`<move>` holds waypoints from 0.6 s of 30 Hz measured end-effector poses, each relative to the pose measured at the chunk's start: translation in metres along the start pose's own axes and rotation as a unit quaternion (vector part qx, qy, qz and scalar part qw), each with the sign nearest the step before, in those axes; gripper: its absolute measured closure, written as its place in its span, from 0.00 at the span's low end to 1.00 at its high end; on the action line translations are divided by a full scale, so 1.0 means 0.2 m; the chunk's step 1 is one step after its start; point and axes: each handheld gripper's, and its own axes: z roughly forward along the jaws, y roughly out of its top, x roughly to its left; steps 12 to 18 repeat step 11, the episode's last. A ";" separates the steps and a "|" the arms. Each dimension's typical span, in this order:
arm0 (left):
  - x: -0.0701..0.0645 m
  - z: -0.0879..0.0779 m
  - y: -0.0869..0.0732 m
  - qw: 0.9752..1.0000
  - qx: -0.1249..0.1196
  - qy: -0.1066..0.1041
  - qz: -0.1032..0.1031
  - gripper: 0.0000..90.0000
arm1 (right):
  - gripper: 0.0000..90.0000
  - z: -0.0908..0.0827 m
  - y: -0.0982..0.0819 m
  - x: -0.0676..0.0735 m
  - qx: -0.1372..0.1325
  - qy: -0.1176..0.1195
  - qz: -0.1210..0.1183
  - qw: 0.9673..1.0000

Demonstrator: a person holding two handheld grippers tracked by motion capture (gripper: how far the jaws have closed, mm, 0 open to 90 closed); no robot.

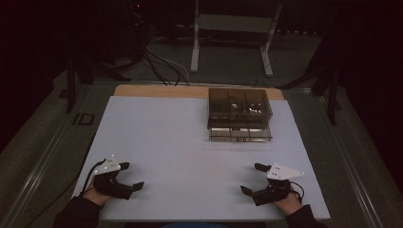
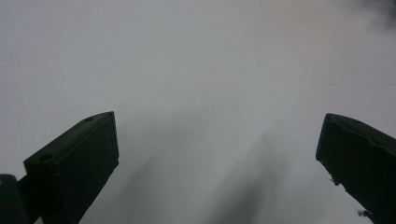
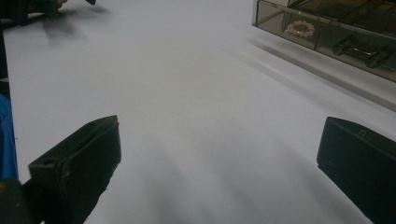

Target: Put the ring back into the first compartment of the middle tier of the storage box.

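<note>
Compartmented smoked-plastic box [image 1: 240, 114] at the far right of the white table [image 1: 166, 142], long axis across it, drawer front facing the person, well apart from the empty, wide-open left tool [image 1: 128, 176] and right tool [image 1: 252, 178].

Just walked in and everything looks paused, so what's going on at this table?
A person sits at the white table with a two-jaw gripper in each hand. The left gripper and right gripper both rest near the table's front edge, jaws spread wide, holding nothing. At the far side stands a smoky transparent organizer box with compartments; the right gripper view shows a pale beaded bracelet and a dark item inside. Neither gripper touches the box.
</note>
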 end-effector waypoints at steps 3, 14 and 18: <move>-0.01 0.01 0.00 1.000 0.002 -0.003 0.003 0.01 | 0.00 0.00 0.00 0.00 0.000 0.001 0.001 1.000; -0.01 0.01 0.00 1.000 0.002 -0.004 0.006 0.01 | 0.00 0.00 0.00 0.00 0.000 0.001 -0.001 1.000; -0.01 0.01 0.00 1.000 0.002 -0.004 0.006 0.01 | 0.00 0.00 0.00 0.00 0.000 0.001 -0.001 1.000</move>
